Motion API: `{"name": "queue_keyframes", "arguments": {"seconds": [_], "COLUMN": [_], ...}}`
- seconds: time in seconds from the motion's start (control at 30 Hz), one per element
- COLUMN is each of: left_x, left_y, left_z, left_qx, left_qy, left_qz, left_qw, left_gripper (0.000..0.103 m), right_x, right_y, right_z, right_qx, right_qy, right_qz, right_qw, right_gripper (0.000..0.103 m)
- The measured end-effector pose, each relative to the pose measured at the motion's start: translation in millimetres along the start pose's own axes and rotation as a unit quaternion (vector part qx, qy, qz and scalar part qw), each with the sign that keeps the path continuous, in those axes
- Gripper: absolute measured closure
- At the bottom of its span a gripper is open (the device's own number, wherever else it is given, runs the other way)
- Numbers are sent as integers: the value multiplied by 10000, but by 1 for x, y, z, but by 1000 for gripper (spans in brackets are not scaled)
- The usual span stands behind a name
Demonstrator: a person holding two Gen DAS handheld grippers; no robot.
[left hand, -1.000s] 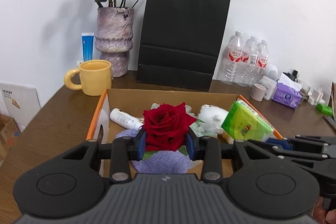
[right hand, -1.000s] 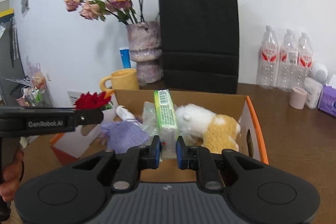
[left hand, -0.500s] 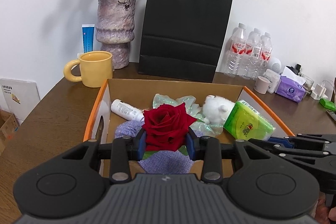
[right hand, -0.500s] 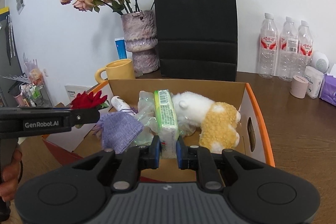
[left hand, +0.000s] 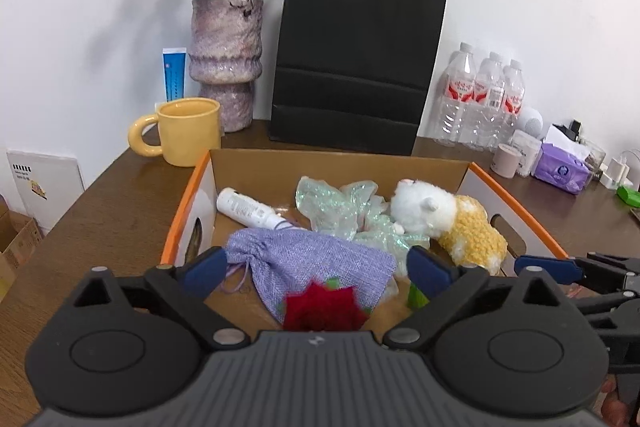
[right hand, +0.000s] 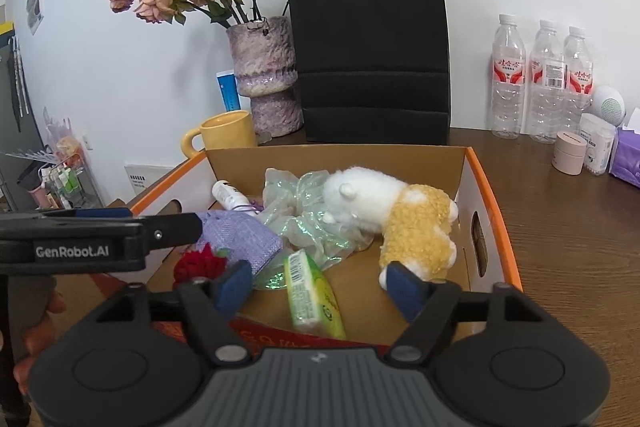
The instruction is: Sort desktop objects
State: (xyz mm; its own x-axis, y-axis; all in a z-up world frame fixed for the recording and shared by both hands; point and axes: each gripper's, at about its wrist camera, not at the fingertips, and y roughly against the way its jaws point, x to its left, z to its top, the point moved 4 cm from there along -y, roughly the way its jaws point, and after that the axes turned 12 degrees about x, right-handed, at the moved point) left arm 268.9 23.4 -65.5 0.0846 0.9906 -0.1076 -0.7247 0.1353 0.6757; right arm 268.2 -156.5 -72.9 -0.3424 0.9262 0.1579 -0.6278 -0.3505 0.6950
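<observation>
An orange-rimmed cardboard box [left hand: 188, 187] [right hand: 490, 203] stands on the brown table. It holds a red rose [left hand: 322, 309] [right hand: 200, 263], a green tissue pack [right hand: 314, 297], a purple cloth pouch [left hand: 316, 263] [right hand: 236, 235], a white and yellow plush toy [left hand: 448, 223] [right hand: 400, 211], a white tube [left hand: 248, 209] and crinkled clear wrap [left hand: 344, 207]. My left gripper [left hand: 316, 269] is open above the rose, empty. My right gripper [right hand: 320, 285] is open above the tissue pack, empty.
Behind the box stand a yellow mug [left hand: 188, 131], a vase of dried roses [left hand: 226, 55], a black paper bag [left hand: 356, 55] and three water bottles [left hand: 484, 99]. Small jars and a purple tissue pack [left hand: 562, 173] sit at the right.
Both grippers have opened. The rose has dropped from the left gripper into the box, and the tissue pack from the right gripper now lies in the box.
</observation>
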Motion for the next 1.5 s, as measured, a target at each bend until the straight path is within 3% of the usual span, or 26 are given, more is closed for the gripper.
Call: {"name": "queue_keyframes", "arguments": {"seconds": [0.3, 1.03, 1.5], "left_x": [9, 9, 0], "left_y": [0, 2, 26], "left_z": [1, -4, -26], "left_qx": [-14, -61, -613], "left_qy": [239, 242, 420], "left_qz": [58, 92, -71], "left_qw": [9997, 9996, 9972], "left_gripper": [0, 0, 0], "right_x": [1, -1, 10], "right_y": [-3, 2, 33], "right_z": [-2, -7, -33], "right_qx": [53, -19, -363], "right_qy": [24, -54, 184], "right_qz": [16, 114, -27], "right_qw": [10000, 9999, 9992], "right_gripper": [22, 21, 0]}}
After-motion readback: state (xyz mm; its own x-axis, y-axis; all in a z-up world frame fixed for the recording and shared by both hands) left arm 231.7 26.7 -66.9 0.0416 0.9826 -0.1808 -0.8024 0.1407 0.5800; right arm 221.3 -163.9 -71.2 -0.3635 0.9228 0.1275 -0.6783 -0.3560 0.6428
